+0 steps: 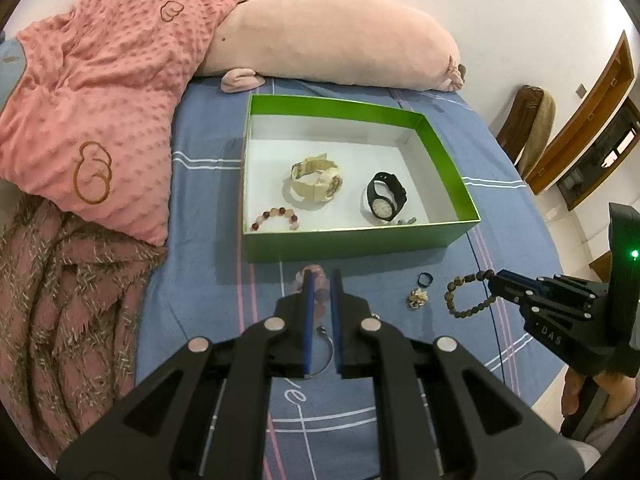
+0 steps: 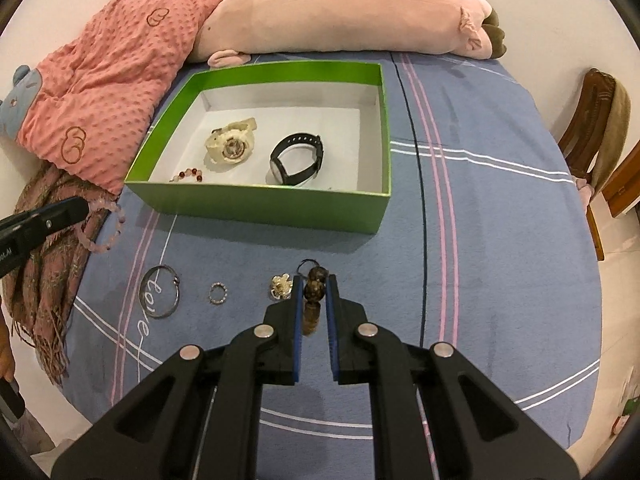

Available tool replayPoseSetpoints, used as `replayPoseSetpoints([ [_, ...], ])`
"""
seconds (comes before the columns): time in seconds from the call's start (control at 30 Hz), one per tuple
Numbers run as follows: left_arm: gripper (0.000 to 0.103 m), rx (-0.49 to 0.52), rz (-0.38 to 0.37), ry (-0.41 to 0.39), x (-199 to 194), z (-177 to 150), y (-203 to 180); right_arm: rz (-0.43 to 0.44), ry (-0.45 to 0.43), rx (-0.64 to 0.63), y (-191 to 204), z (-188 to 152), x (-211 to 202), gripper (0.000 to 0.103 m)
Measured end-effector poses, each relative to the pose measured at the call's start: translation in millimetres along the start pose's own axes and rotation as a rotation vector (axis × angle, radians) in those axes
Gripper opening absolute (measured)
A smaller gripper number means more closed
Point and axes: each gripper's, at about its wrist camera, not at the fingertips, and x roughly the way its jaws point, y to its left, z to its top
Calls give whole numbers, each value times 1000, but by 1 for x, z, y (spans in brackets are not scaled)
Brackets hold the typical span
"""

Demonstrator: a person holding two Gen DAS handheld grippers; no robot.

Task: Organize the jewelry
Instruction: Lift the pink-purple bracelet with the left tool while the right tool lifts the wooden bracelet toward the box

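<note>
A green box [image 1: 360, 242] [image 2: 256, 204] on the bed holds a cream watch [image 1: 316, 182] [image 2: 232, 146], a black watch [image 1: 386, 196] [image 2: 298, 160] and a red bead bracelet [image 1: 276, 218] [image 2: 186, 175]. My left gripper [image 1: 321, 280] [image 2: 82, 208] is shut on a pink bead bracelet [image 1: 318, 290] [image 2: 106, 232] in front of the box. My right gripper [image 2: 314, 284] [image 1: 494, 282] is shut on a brown bead bracelet [image 2: 314, 294] [image 1: 468, 294]. A silver bangle [image 2: 159, 296] [image 1: 324, 354], a small ring [image 2: 218, 293], a gold flower brooch [image 2: 281, 286] [image 1: 417, 297] and a black ring [image 1: 425, 279] lie on the sheet.
A pink blanket [image 1: 92, 112] and a fringed scarf [image 1: 60, 320] lie at the left. A long pink plush pillow [image 1: 332, 36] lies behind the box. A wooden chair [image 2: 592, 128] stands beyond the bed's right edge.
</note>
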Motion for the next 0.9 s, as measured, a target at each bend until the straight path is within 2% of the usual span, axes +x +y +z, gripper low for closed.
replayPoseSetpoints([
  [0.9, 8, 49, 23, 29, 10, -6, -18, 11, 27, -16, 10, -3, 8, 11],
])
